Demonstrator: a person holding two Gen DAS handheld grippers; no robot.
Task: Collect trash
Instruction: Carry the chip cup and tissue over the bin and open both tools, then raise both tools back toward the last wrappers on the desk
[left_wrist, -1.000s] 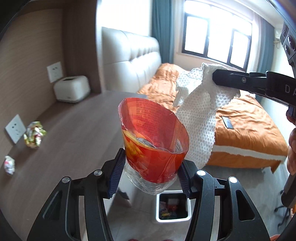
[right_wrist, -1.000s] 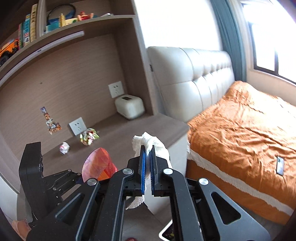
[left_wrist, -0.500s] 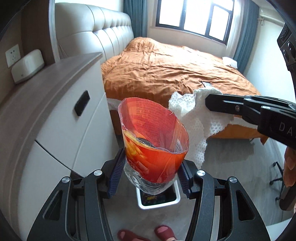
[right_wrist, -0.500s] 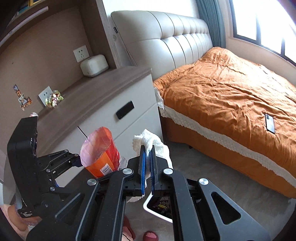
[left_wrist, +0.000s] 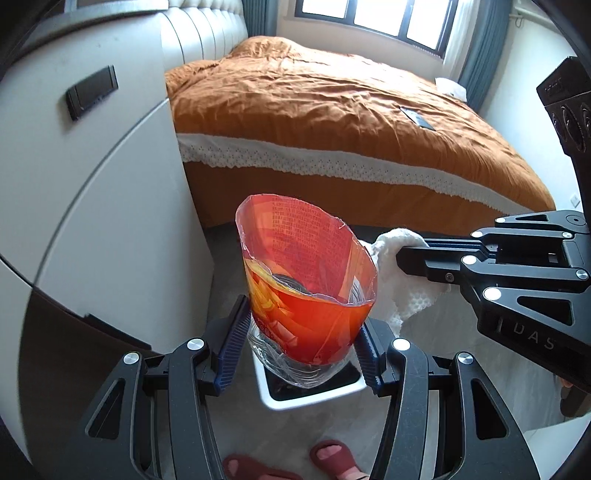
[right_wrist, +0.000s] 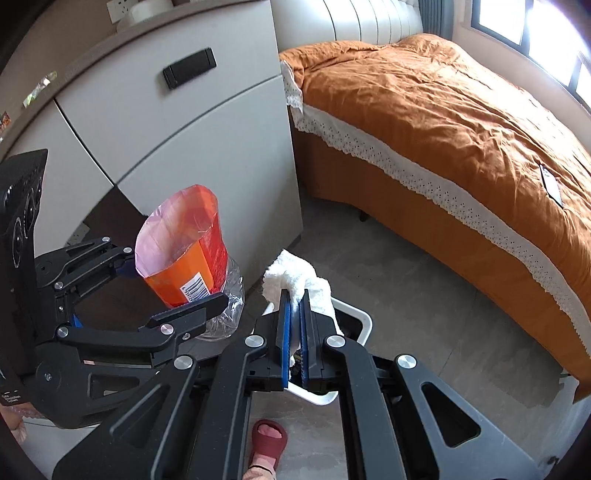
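My left gripper (left_wrist: 301, 332) is shut on a crushed clear plastic bottle with a loose orange label (left_wrist: 310, 280) and holds it upright above a small white trash bin (left_wrist: 295, 400) on the floor. The bottle also shows in the right wrist view (right_wrist: 192, 258). My right gripper (right_wrist: 293, 306) is shut on a crumpled white paper towel (right_wrist: 295, 277) and hangs over the same bin (right_wrist: 356, 317), just right of the bottle. The towel also shows in the left wrist view (left_wrist: 402, 291) beside the right gripper (left_wrist: 410, 254).
A white cabinet with a dark handle (left_wrist: 92, 92) stands close on the left. An orange bed (left_wrist: 351, 110) with a phone (left_wrist: 417, 117) on it lies beyond the bin. The person's feet in red slippers (left_wrist: 332, 459) are just below the bin on the grey floor.
Both grippers have come down from the desk top towards the floor with their loads. The bin is now directly under them and looks larger.
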